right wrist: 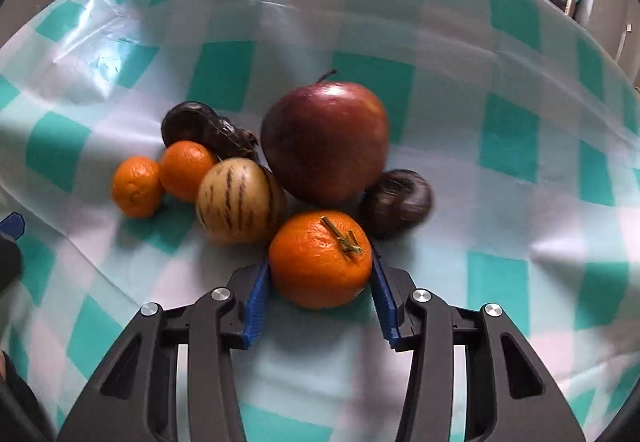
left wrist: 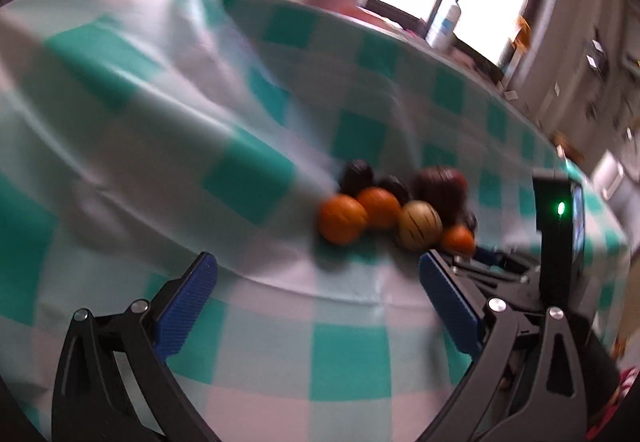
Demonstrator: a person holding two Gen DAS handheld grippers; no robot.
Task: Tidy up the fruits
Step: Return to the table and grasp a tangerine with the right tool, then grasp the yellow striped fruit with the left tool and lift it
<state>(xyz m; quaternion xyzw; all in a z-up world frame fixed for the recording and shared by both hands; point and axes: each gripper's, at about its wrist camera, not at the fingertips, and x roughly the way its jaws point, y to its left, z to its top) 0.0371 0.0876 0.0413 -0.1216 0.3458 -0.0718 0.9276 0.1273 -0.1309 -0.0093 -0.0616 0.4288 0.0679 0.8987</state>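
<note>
Left gripper (left wrist: 318, 284), seen from its own wrist camera, stands spread wide and empty above the checked cloth of the table (left wrist: 248, 354), with the blurred heap of fruit (left wrist: 400, 208) ahead of it and slightly to its right, and part of the other gripper's body at the right edge. From the right wrist camera, the right gripper (right wrist: 320, 272) has its blue pads set against the two flanks of the nearest mandarin (right wrist: 320, 260), which rests on the cloth at the front of the heap, just beside a striped pale melon (right wrist: 236, 202), a large red apple (right wrist: 326, 140) and a dark wrinkled fruit (right wrist: 398, 202). That mandarin looks light, soft-skinned and easily bruised, so a gentle hold across its widest girth seems right. It is nearly round, with no real long axis; its stem points up and slightly toward the camera.
</note>
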